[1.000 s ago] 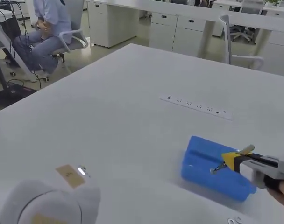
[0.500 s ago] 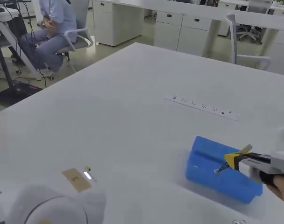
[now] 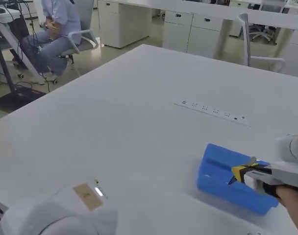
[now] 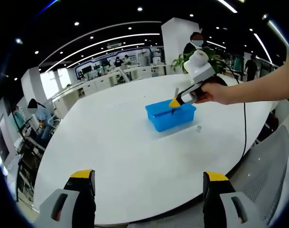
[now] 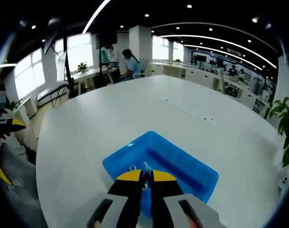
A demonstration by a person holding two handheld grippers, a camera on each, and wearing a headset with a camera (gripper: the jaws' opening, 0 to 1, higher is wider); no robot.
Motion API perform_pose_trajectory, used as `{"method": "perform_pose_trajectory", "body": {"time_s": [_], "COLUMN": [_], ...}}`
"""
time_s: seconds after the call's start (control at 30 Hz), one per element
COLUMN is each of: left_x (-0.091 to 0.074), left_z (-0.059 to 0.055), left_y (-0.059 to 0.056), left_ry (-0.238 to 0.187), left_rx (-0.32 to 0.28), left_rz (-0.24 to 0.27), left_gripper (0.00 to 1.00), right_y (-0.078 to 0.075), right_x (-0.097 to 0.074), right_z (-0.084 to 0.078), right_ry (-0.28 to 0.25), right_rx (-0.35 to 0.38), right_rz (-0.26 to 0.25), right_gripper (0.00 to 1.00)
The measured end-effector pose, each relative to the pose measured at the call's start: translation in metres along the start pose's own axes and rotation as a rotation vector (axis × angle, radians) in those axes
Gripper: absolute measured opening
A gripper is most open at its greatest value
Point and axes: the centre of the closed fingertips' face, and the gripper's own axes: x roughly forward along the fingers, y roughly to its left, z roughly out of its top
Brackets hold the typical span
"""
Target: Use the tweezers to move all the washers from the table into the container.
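The blue container [image 3: 222, 188] sits near the table's right front, also seen as the blue container [image 4: 170, 115] and the blue container [image 5: 182, 168]. My right gripper [image 3: 243, 172] is shut on thin tweezers [image 5: 145, 170] whose tips point down into the container; I cannot tell if they hold a washer. A small washer [image 5: 132, 167] lies inside the container. Loose washers [image 4: 199, 127] lie on the table beside it. My left gripper [image 4: 148, 176] hangs wide open, holding nothing, off the table's near edge, far from the container. It shows as the grey left gripper [image 3: 61, 215].
A flush power strip [image 3: 212, 111] lies beyond the container. A person sits on a chair [image 3: 51, 29] at far left, past the table edge. An office chair [image 3: 259, 36] and white desks stand behind the table. A wide bare tabletop [image 3: 129, 127] lies between my grippers.
The head camera shifted slightly. My right gripper tilted, its body rising, and the tweezers' tips stayed over the container. A small glint at the tips earlier has gone.
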Motion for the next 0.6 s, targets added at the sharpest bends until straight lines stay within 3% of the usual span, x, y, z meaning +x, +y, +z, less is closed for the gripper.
{"method": "perform_pose_trajectory", "body": {"time_s": [0.27, 0.6], "left_x": [0.0012, 0.0022], "left_z": [-0.0044, -0.0050], "left_y": [0.0007, -0.0025], "left_ry": [0.017, 0.024], "left_rx": [0.010, 0.012], "left_rz": [0.008, 0.004], "left_gripper": [0.96, 0.96], "right_y": [-0.0003, 0.0022], "right_x": [0.0076, 0.0062], "right_z": [-0.0088, -0.0093], "right_ry": [0.031, 0.026], "right_rx": [-0.054, -0.053], "right_rz": [-0.011, -0.006], "right_gripper": [0.02, 0.03]}}
